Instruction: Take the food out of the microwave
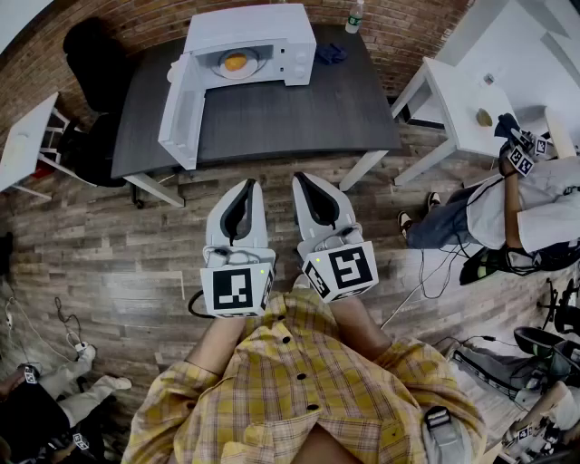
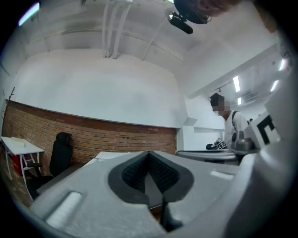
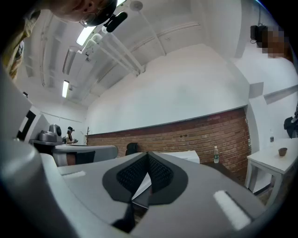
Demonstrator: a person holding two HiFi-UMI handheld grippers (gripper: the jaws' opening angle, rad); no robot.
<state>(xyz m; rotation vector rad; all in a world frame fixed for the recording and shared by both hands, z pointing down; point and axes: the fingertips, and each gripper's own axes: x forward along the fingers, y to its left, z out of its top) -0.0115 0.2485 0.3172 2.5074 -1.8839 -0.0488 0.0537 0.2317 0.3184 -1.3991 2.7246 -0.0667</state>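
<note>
The microwave (image 1: 249, 45) stood at the far side of the dark tabletop (image 1: 308, 118). Its door (image 1: 181, 113) hung wide open on the side of the microwave nearest the black chair (image 1: 89, 54). Inside the microwave the food (image 1: 235, 62), a yellow-orange lump, lay on a pale plate (image 1: 256, 60), and nothing touched it. On the other side of the microwave a blue cloth (image 1: 330, 54) lay just beside it on the tabletop, and a water bottle (image 1: 354, 15) stood a little beyond that. Both claws were well short of the microwave, held side by side over the wooden floor (image 1: 118, 263) in front of the tabletop's near edge, level and pointing toward the microwave. The left claw (image 1: 246, 185) had its jaws pressed together with nothing between them. The right claw (image 1: 302, 179) was likewise closed and empty, its ribbed pads meeting at the tips. Off to the right of the microwave, past a white side table (image 1: 453, 100), another person (image 1: 512, 204) in a white top stood with marker cubes in hand
</note>
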